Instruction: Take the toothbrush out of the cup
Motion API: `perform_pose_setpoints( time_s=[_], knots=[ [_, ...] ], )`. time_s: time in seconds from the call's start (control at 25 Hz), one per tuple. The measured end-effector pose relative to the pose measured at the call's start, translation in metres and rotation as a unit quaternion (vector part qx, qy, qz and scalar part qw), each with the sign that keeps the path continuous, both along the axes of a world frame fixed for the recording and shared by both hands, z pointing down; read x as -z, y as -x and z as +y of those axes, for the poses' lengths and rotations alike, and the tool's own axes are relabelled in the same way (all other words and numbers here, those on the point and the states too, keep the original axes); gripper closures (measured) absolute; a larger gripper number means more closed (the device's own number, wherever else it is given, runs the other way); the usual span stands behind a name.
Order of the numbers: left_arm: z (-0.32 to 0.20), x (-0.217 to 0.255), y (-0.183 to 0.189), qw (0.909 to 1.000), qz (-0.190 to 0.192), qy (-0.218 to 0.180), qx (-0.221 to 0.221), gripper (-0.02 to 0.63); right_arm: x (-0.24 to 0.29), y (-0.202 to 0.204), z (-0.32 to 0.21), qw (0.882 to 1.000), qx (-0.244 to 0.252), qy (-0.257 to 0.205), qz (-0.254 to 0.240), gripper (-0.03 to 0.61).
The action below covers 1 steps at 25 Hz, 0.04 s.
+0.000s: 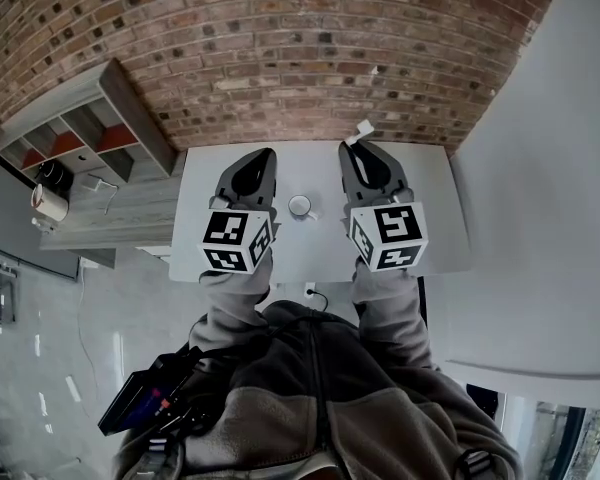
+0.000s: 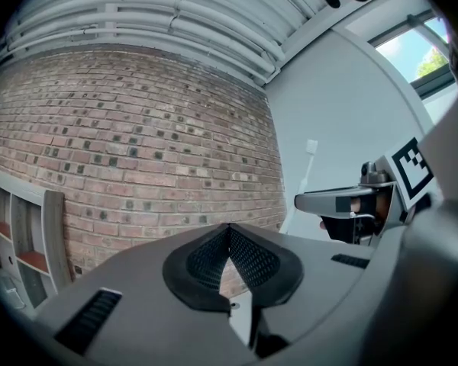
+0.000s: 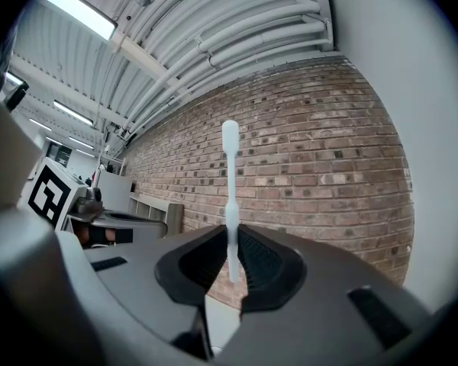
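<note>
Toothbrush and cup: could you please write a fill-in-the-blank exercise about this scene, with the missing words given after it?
1. The right tool is shut on the ____ toothbrush.
2. The left tool has its jaws shut and holds ____.
3. The cup stands on the table ____ the two tools.
4. The wall behind the table is made of ____.

Missing words: white; nothing; between; brick.

Open counter [image 1: 435, 218] lies on both sides of the cup [image 1: 300, 206], the obstacle at its middle. Brick wall [image 1: 310, 48] bounds the far edge; shelf unit [image 1: 90, 128] stands left.
</note>
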<state>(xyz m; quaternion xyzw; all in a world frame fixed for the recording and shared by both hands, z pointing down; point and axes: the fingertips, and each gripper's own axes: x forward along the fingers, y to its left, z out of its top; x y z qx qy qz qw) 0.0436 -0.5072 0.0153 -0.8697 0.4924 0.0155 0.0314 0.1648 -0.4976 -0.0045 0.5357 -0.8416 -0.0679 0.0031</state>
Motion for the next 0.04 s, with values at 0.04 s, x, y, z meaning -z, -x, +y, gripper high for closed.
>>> perform_pose_setpoints(
  time_s=[0.04],
  knots=[
    [-0.0011, -0.0009, -0.0003, 1.0, 0.0, 0.001, 0.0, 0.609, -0.0006, 0.0, -0.0009, 1.0, 0.001, 0.0, 0.001, 0.532]
  ],
)
